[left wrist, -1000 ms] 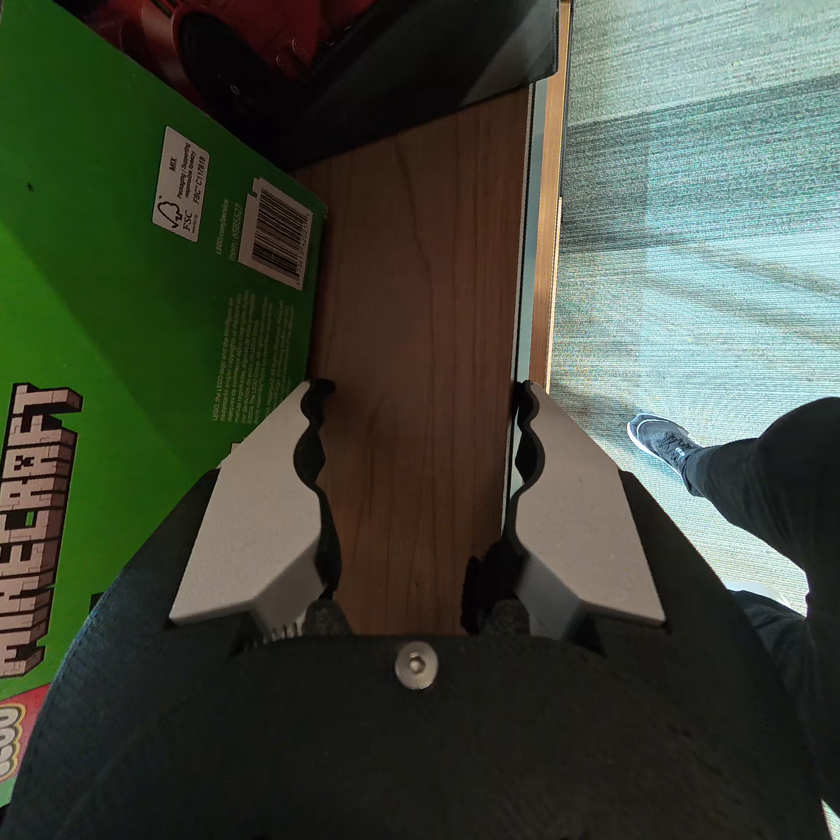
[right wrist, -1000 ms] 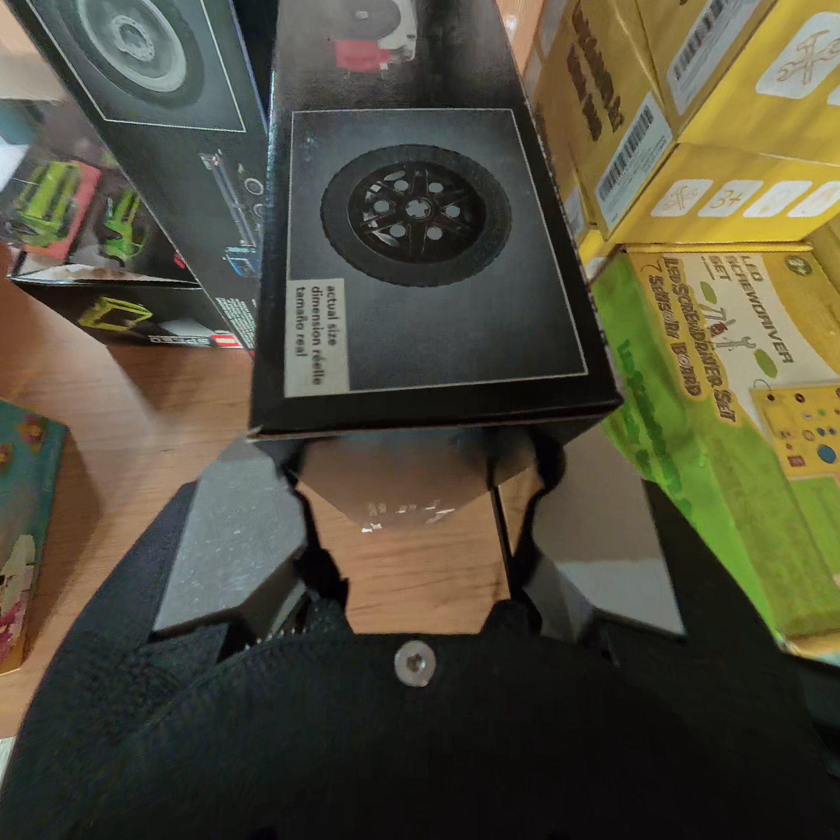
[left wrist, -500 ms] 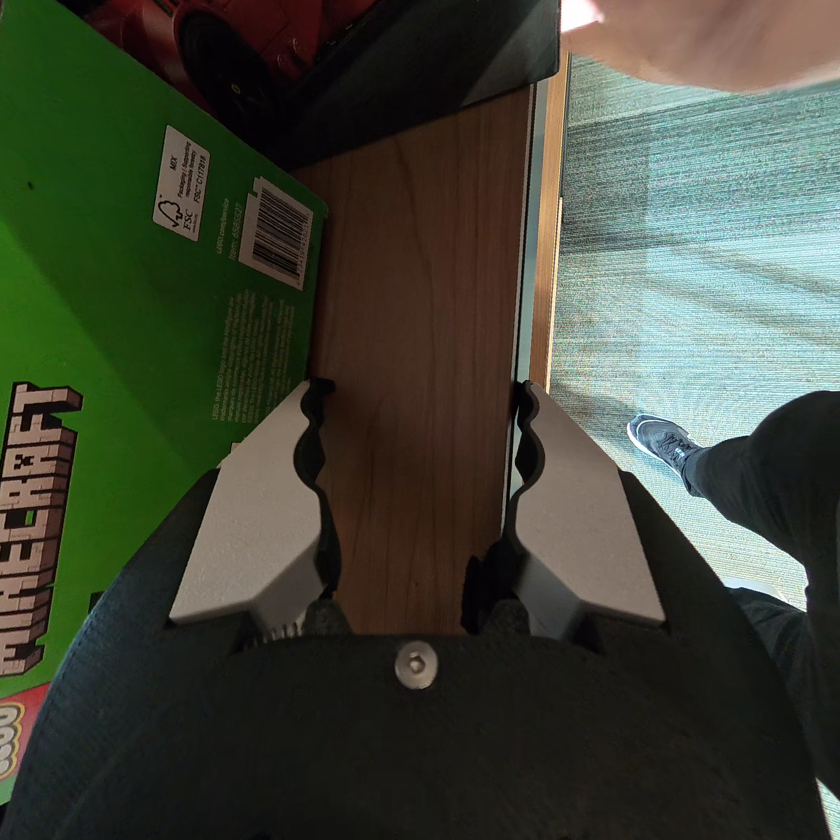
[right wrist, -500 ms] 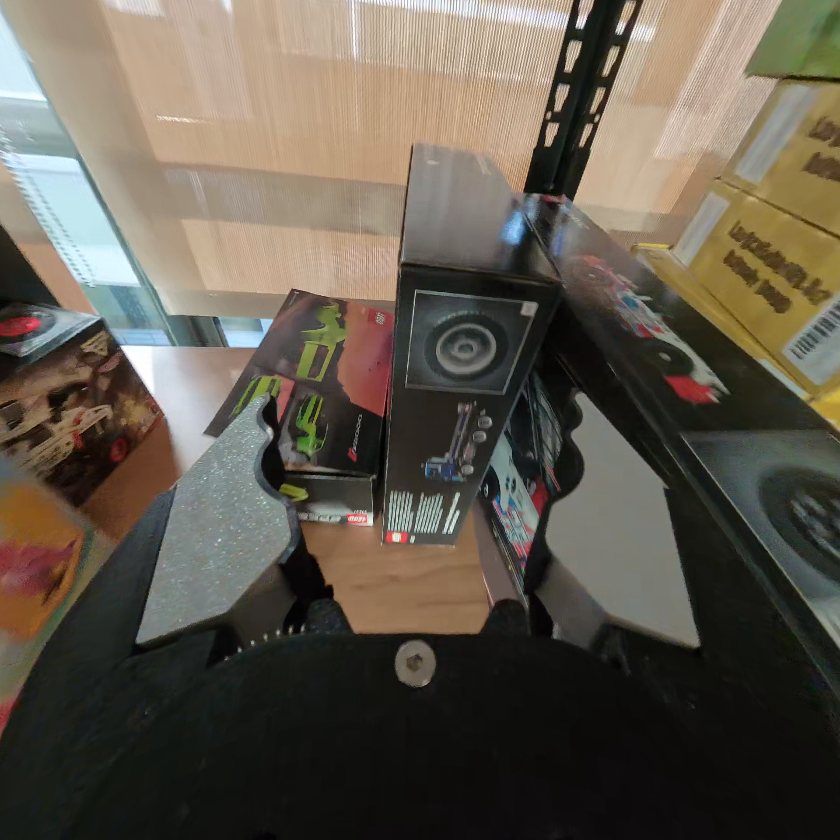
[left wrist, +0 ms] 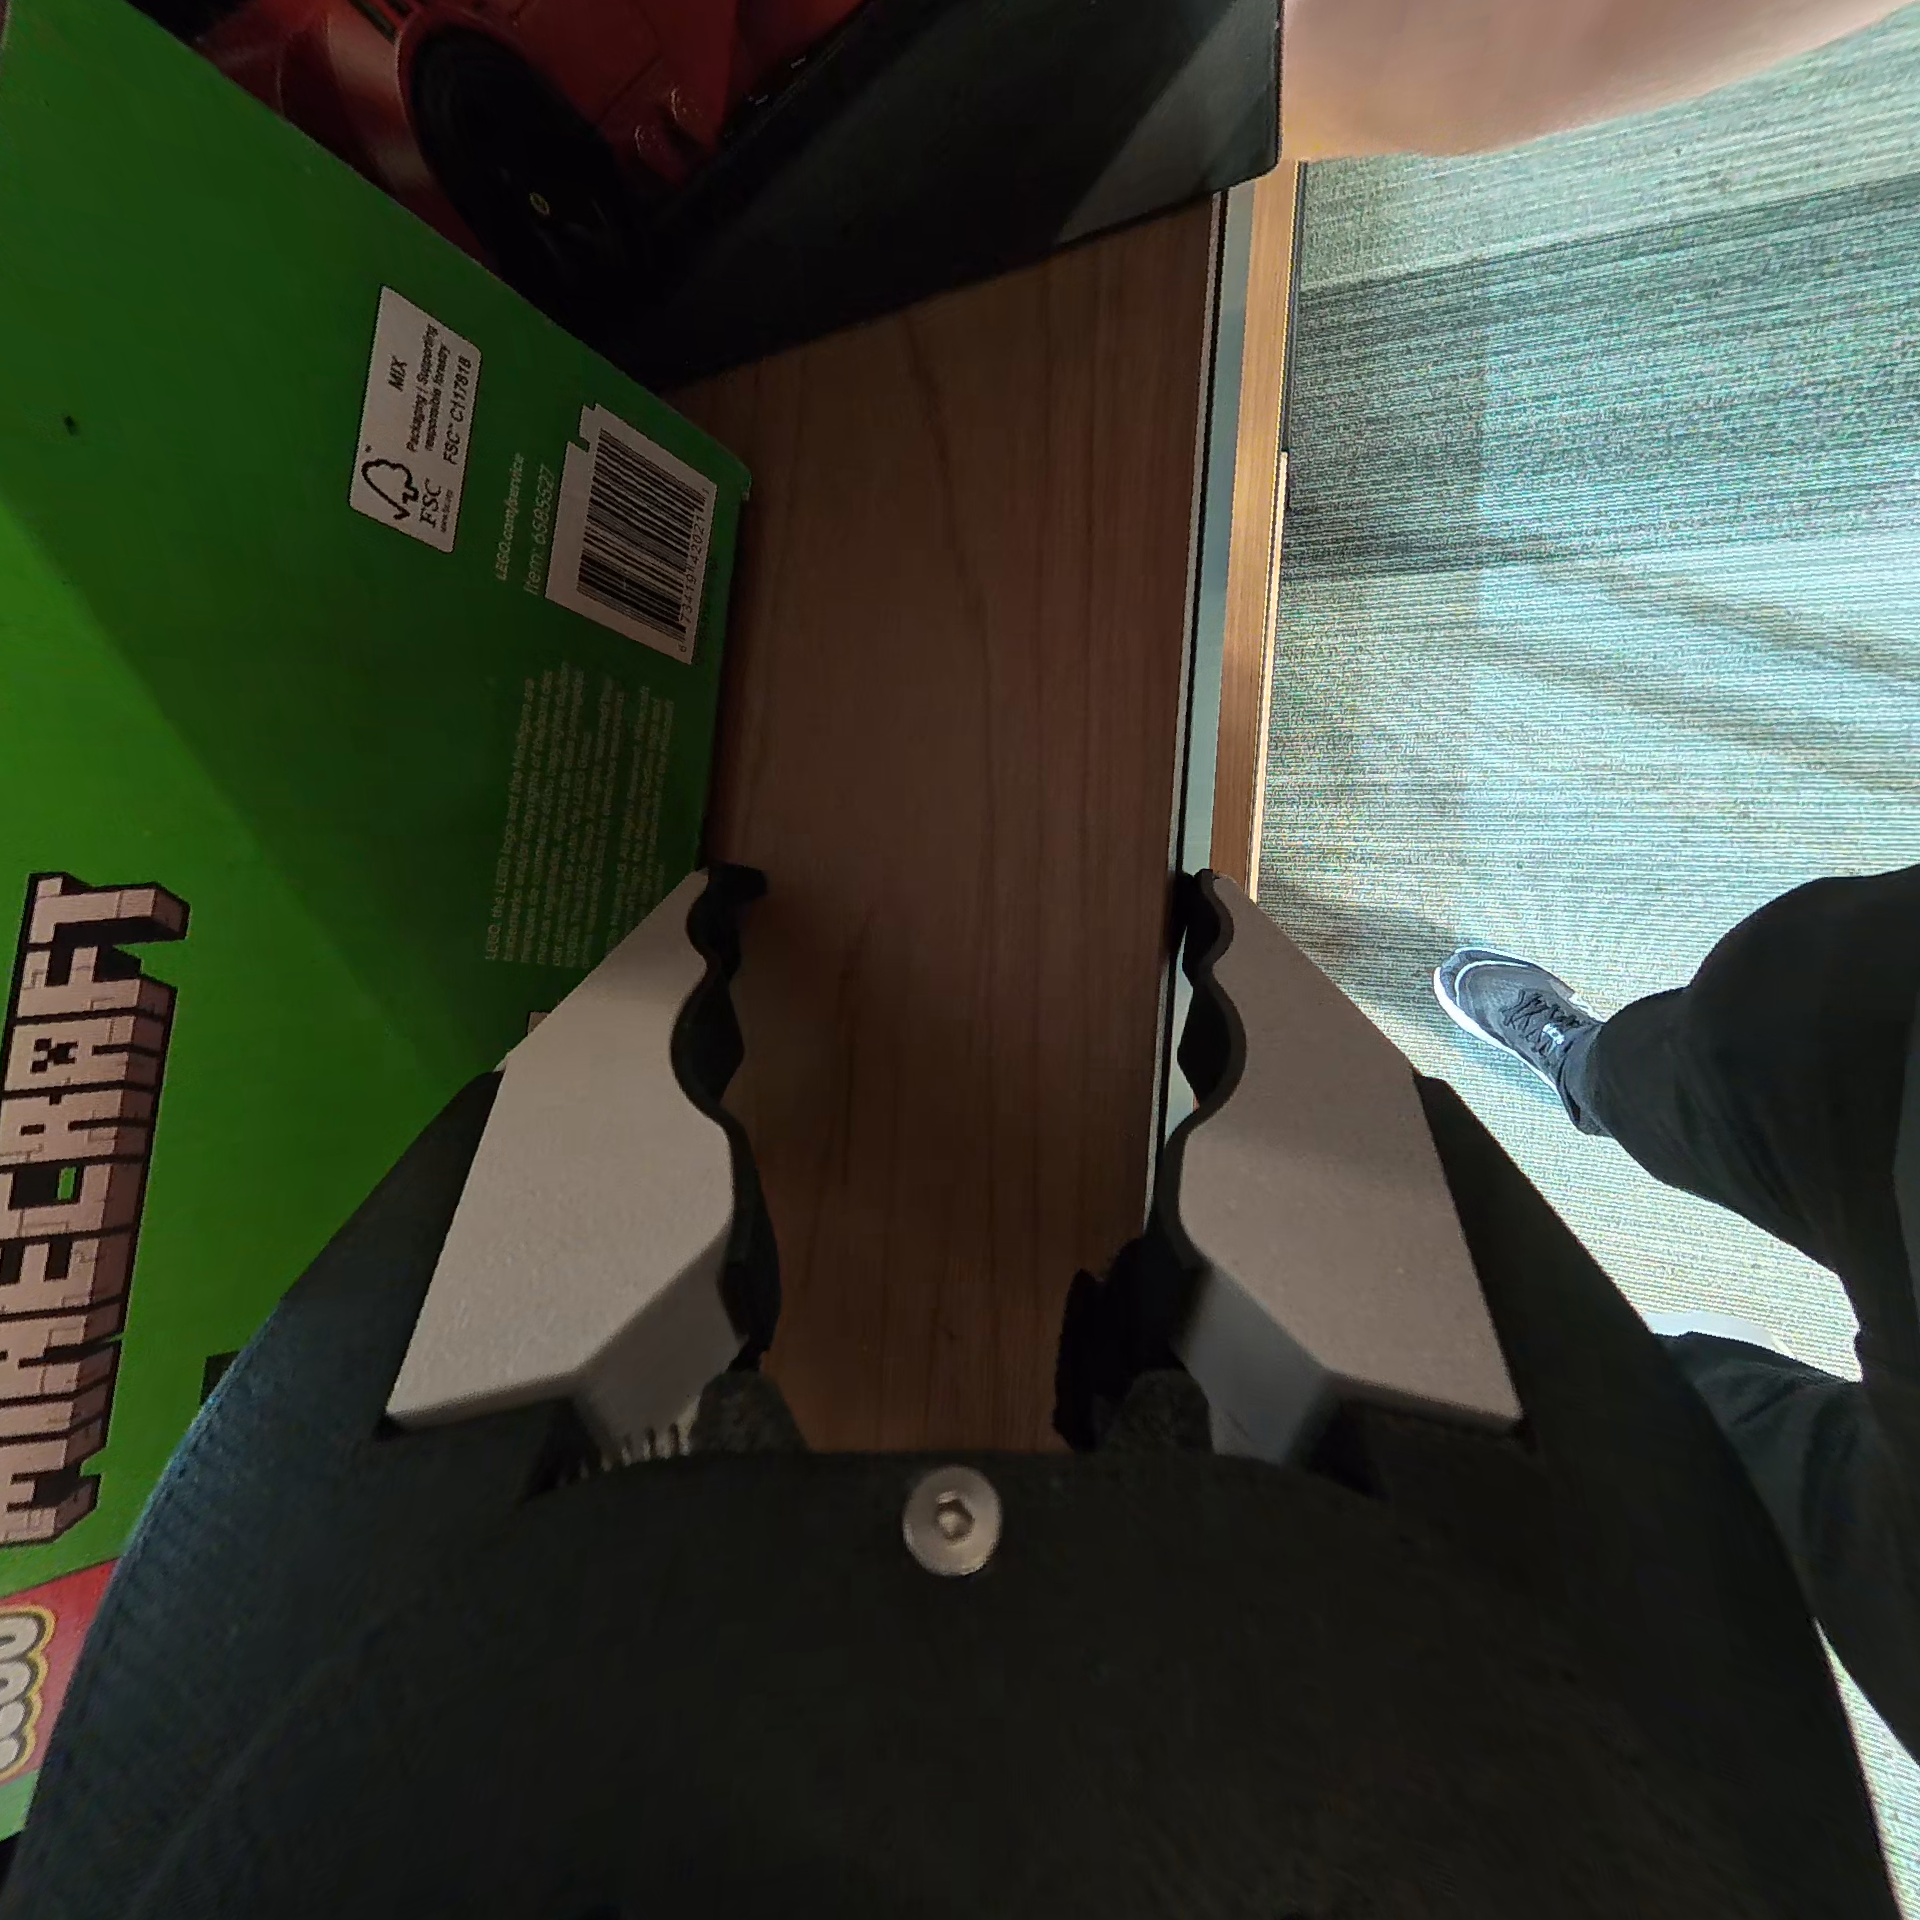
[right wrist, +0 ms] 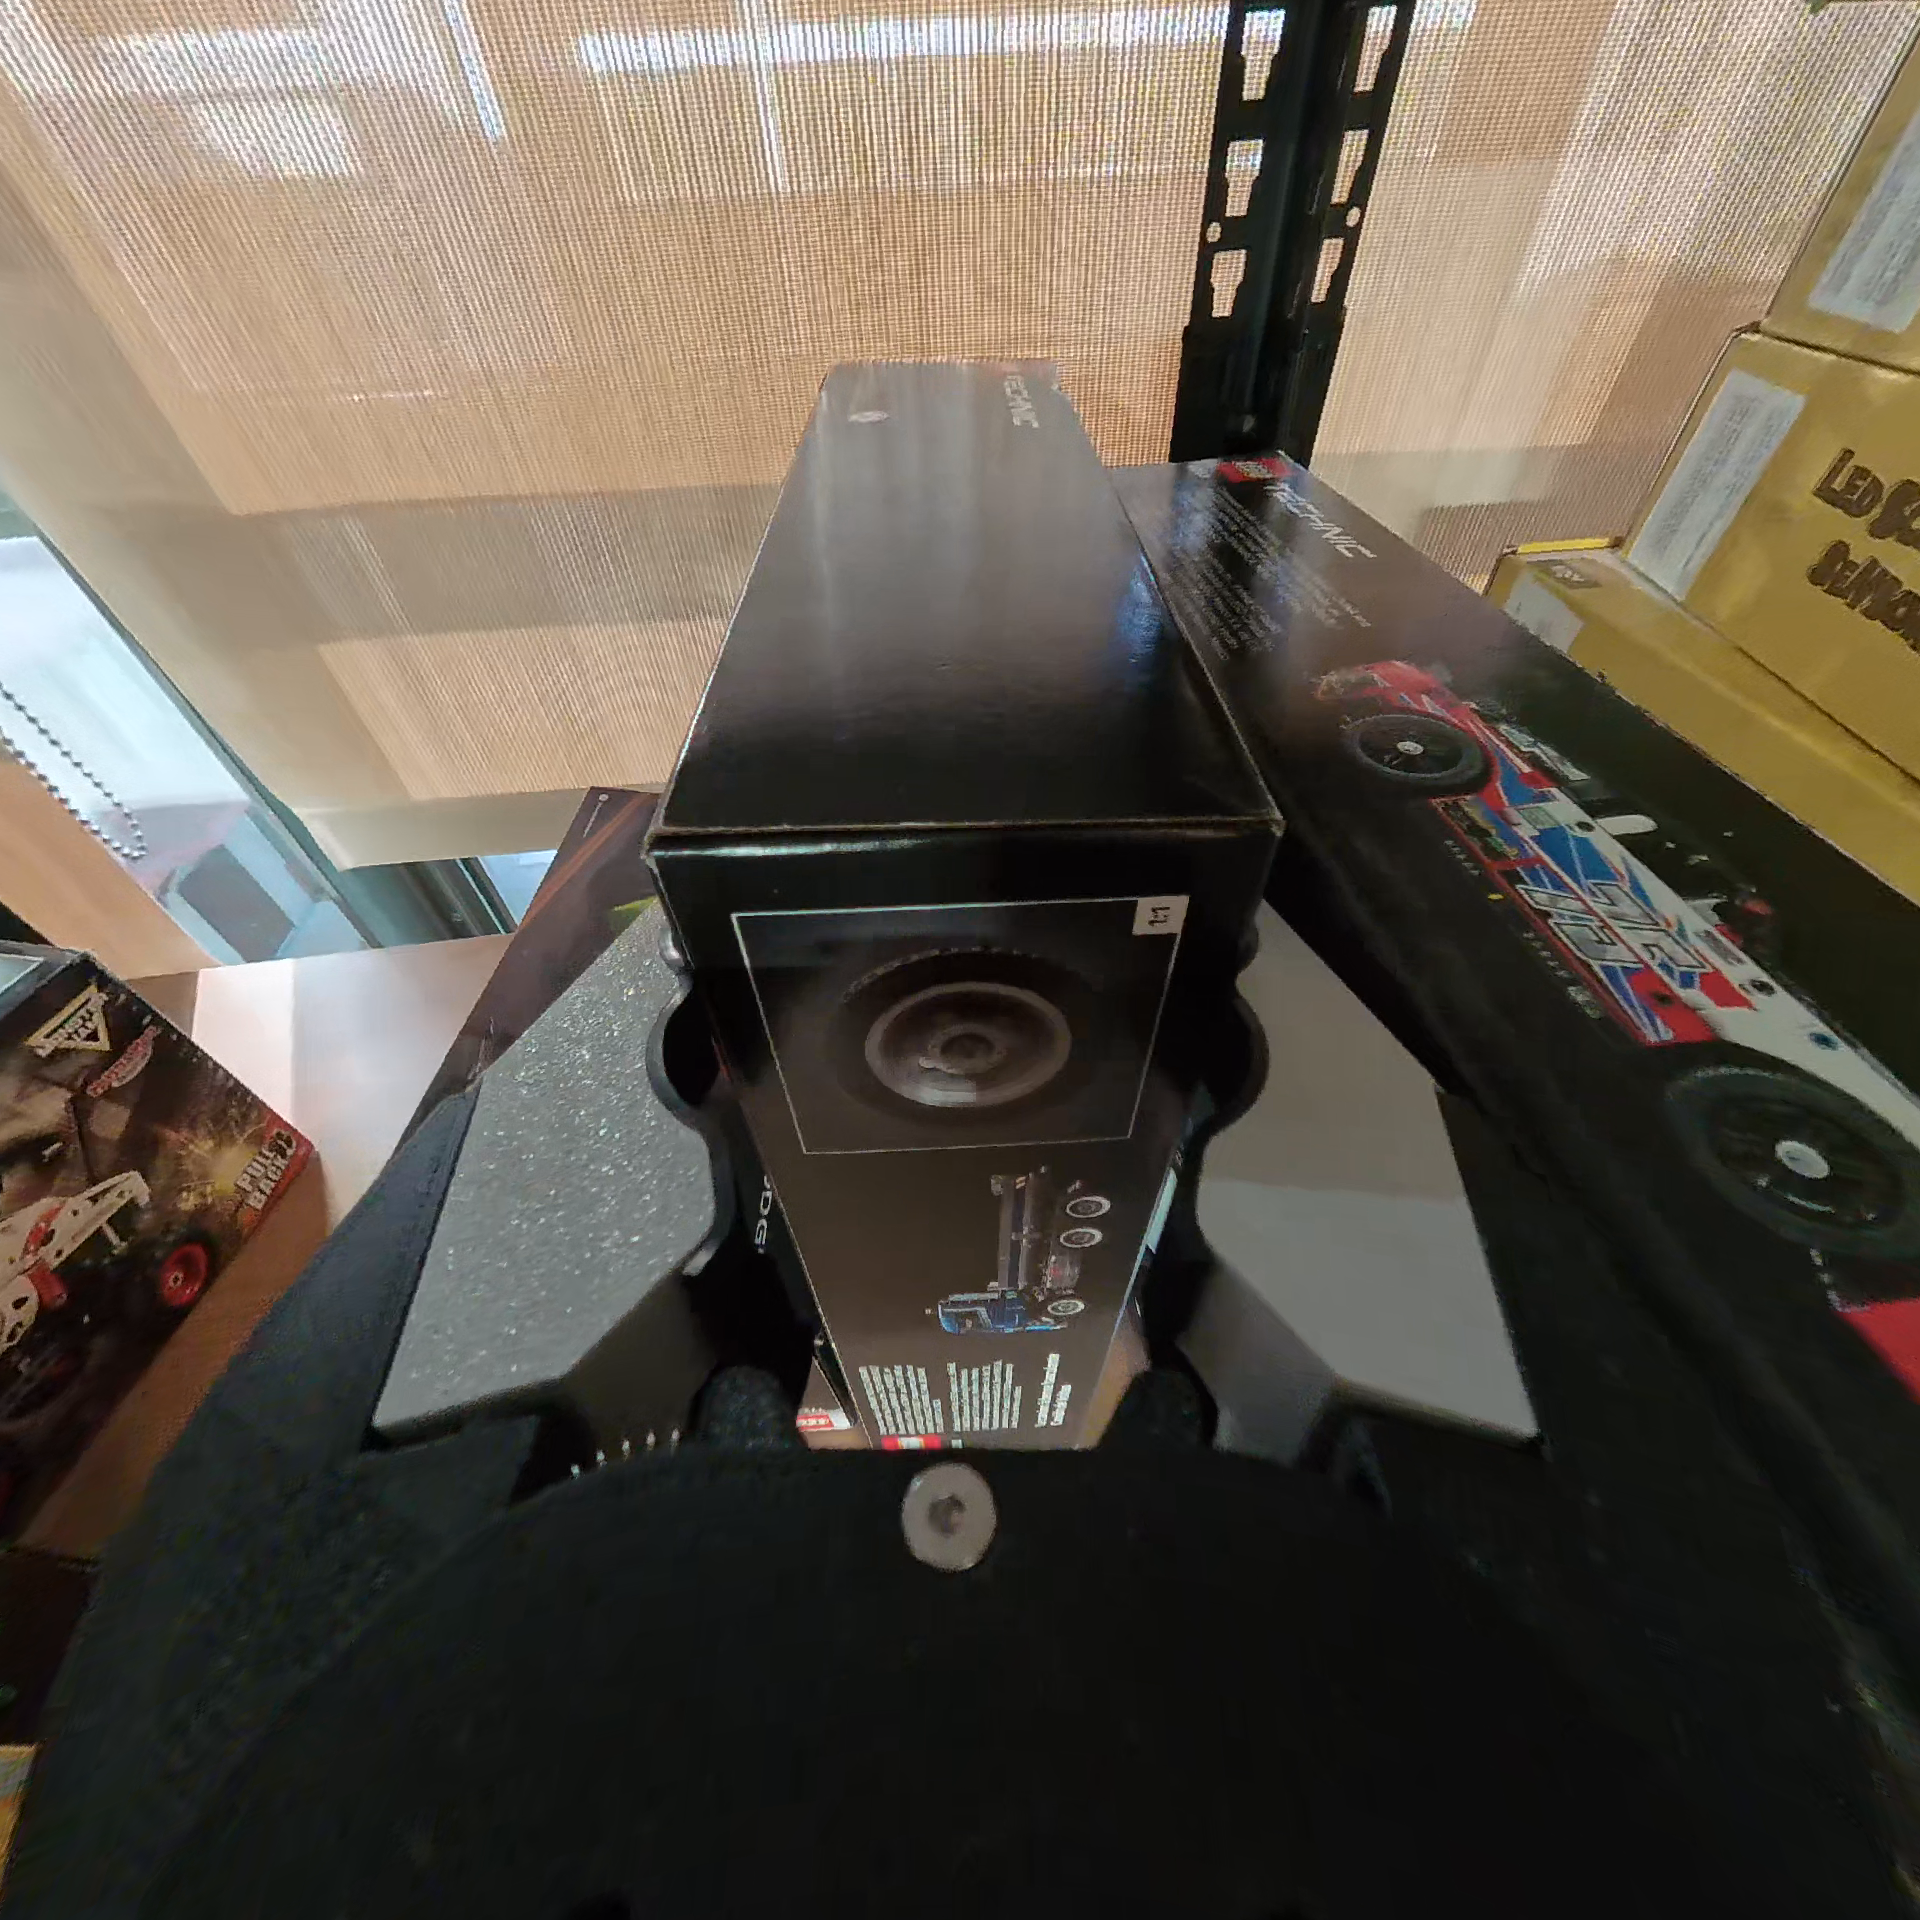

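My right gripper (right wrist: 956, 940) is shut on a tall black box (right wrist: 935, 665) with a wheel pictured on its near face. The box stands upright on the wooden top, and both pads (right wrist: 681, 997) press its two sides near the upper edge. My left gripper (left wrist: 961, 894) is open and empty. It hangs over a bare strip of the wooden surface (left wrist: 956, 623), and its left finger lies just beside a large green box (left wrist: 312, 623).
A wide black box with a race car (right wrist: 1558, 883) lies against the held box's right side, with yellow boxes (right wrist: 1766, 571) beyond it. A monster-truck box (right wrist: 104, 1195) stands at the left. A dark box with a red car (left wrist: 727, 125) lies ahead of the left gripper. A person's leg (left wrist: 1766, 1091) stands on the carpet.
My right gripper left the flat race-car box, opened wider, swung to the upright black box and closed on its sides. My left gripper has not moved; an arm came into its view at the top.
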A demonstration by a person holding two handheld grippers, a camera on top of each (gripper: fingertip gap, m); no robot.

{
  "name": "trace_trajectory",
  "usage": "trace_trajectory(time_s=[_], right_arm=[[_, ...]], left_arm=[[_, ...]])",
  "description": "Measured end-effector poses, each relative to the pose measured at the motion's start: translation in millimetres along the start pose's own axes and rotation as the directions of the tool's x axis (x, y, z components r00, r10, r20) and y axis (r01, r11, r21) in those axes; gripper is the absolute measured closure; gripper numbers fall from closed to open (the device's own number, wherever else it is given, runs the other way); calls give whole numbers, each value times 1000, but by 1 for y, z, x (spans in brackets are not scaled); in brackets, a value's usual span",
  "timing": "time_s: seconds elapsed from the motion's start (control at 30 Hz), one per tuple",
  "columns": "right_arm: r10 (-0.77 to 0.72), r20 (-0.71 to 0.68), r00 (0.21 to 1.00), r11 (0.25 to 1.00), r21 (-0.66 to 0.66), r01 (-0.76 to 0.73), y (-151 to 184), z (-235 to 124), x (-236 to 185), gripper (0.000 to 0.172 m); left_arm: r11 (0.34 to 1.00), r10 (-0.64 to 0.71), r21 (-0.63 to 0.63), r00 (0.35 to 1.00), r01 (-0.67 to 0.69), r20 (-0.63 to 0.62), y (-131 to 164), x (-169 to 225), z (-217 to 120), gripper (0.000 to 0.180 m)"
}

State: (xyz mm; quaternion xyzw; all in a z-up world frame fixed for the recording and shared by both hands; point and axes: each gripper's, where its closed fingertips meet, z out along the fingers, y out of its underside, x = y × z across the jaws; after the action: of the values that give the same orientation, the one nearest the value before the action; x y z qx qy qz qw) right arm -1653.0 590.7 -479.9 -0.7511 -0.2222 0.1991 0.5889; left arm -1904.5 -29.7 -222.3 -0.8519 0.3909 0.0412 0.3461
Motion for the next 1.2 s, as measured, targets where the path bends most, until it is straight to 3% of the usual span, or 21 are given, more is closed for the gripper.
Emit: trace_trajectory(time_s=[0.3,0.77,1.0,1.2], right_arm=[[-10,36,999,998,-54,12,11,-37,3,80],[-4,44,999,995,-100,8,46,-190,18,81],[-16,144,989,990,-136,35,62,-261,37,81],[-33,267,963,982,-170,81,70,-293,52,80]], left_arm=[[1000,0,1,1000,0,-1,0,0,0,95],[1000,4,2,1000,-4,-1,0,0,0,94],[1000,5,1,1000,-5,-1,0,0,0,95],[1000,5,1,1000,-5,-1,0,0,0,95]])
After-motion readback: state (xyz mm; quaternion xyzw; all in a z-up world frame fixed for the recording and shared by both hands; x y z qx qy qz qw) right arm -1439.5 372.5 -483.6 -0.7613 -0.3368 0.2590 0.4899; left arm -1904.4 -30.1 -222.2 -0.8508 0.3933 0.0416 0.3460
